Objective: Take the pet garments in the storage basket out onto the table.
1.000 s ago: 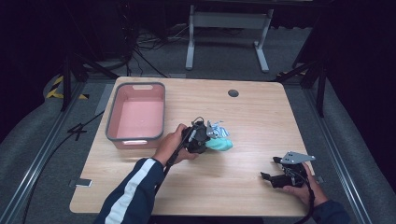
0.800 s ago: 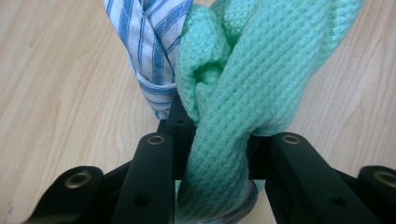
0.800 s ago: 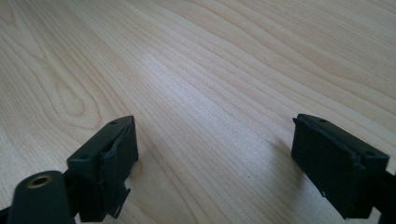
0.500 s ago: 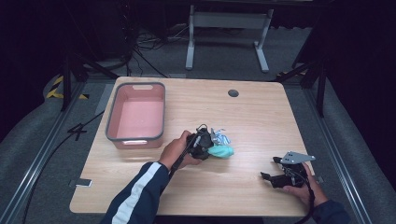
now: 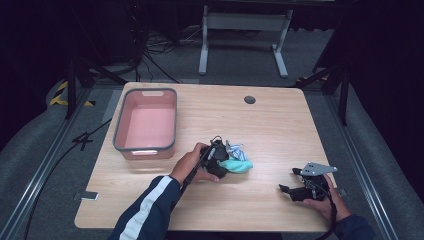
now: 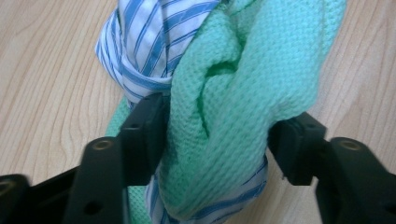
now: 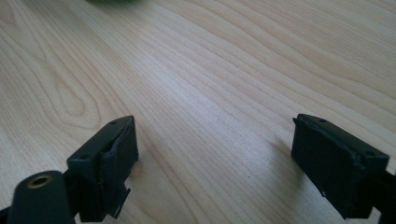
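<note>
1. The left tool [image 5: 218, 161] sits near the middle of the wooden counter [image 5: 280, 130], held in the person's left hand [image 5: 192, 164], whose dark sleeve with a white stripe [image 5: 150, 207] comes in from the bottom edge of the high view.
2. A bundle of cloth lies on the counter at the tip of that tool: a mint-green knitted cloth [image 6: 243, 93] wrapped together with a blue-and-white striped cloth [image 6: 149, 37].
3. In the left gripper view, the green cloth bulges between the two black jaws, with the striped cloth behind it and showing again beneath it.
4. The left tool's jaws have just been opening; they stand part-way apart with the bundle between them. The cloth fills the gap and meets both jaws, yet the pads do not appear to squeeze it, so the tool reads as released.
5. In the high view the bundle [image 5: 235, 159] rests just to the right of the left tool, to the right of the pink tub [image 5: 145, 150], which stands well apart at the counter's left side.
6. The right tool [image 5: 295, 191] is held low over the counter's near right corner in the right hand [image 5: 327, 200].
7. In the right gripper view its jaws stand wide apart over bare wood, released, with nothing between them.
</note>
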